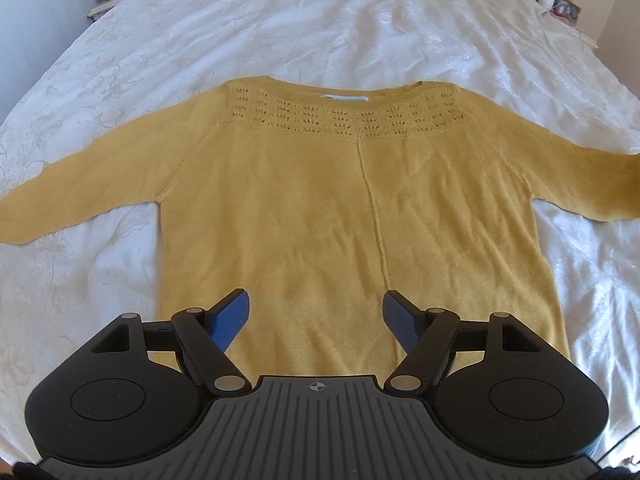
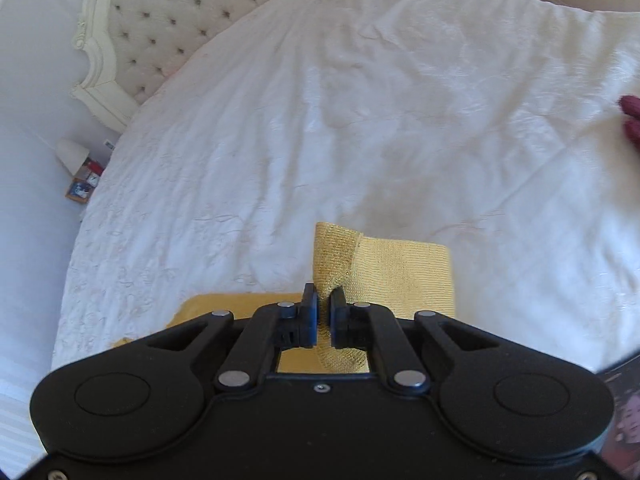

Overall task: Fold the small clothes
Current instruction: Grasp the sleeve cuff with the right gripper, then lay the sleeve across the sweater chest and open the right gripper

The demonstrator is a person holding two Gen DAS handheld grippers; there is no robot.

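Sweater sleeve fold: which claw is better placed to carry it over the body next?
Right. The right claw is already shut on the sleeve, while the left claw hangs open above the sweater.

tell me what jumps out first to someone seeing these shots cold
A mustard yellow sweater lies spread flat, sleeves out, in the middle of a white bedspread. The left gripper hangs open over its hem, while the right gripper is shut on a sleeve cuff, lifting it.
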